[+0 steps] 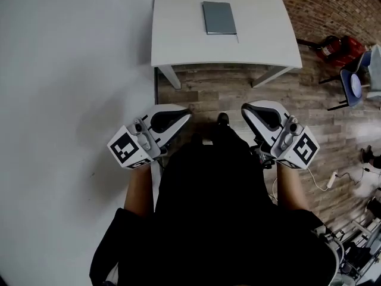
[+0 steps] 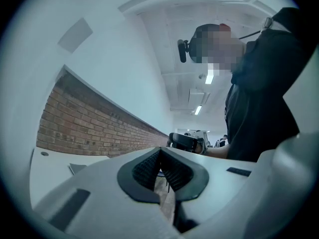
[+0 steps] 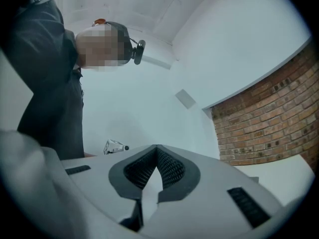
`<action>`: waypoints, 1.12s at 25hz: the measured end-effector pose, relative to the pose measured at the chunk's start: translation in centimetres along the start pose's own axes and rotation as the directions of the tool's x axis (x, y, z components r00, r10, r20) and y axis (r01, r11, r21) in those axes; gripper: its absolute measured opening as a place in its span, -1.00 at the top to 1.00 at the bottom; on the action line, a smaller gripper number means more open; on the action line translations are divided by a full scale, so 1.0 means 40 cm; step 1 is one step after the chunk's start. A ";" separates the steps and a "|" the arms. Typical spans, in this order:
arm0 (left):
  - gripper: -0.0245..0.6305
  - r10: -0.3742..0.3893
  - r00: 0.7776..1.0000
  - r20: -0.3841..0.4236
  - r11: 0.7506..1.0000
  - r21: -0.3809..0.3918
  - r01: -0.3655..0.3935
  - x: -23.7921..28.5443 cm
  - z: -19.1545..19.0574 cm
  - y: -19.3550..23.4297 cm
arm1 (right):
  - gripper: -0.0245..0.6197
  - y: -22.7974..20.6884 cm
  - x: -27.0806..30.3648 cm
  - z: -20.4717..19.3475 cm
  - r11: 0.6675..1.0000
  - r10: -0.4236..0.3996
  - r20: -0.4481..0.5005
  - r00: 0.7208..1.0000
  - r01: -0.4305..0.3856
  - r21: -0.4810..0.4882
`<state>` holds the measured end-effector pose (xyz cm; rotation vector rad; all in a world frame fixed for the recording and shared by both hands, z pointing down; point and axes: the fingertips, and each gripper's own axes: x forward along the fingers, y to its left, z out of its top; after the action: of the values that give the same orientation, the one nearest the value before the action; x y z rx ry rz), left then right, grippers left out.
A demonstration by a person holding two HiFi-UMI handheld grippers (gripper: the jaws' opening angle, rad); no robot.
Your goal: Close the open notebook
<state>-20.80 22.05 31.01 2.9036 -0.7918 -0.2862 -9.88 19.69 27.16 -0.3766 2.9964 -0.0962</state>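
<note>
We are holding the left gripper (image 1: pixel 181 115) and the right gripper (image 1: pixel 249 112) by our body, well apart from the white table (image 1: pixel 178 37). On each, the 2 jaws are pressing together, gripping nothing. The notebook (image 1: pixel 218 18) is lying closed (grey cover up) on the table.

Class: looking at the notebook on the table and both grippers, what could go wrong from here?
1. The notebook seems already shut, flat on the table; prodding it may just slide it.
2. The left gripper and right gripper are shut; unopened, they cannot grasp a cover.
</note>
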 end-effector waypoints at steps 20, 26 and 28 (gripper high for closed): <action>0.88 -0.043 0.998 -0.036 0.998 -0.041 0.041 0.097 -0.056 -0.109 | 0.91 0.038 -0.132 -0.019 0.999 0.036 -0.044 0.998 -0.035 0.028; 0.88 -0.040 0.996 -0.077 0.997 -0.072 0.035 0.134 -0.125 -0.130 | 0.91 0.014 -0.199 -0.055 0.999 0.016 -0.034 0.999 -0.015 0.034; 0.88 -0.049 0.995 -0.086 0.996 -0.075 0.043 0.157 -0.126 -0.146 | 0.91 0.011 -0.221 -0.058 0.999 0.004 -0.034 0.999 -0.003 0.051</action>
<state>-11.55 24.17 34.04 2.8469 -0.6873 -0.1868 -1.79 22.45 30.38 -0.3678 3.0214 -0.1804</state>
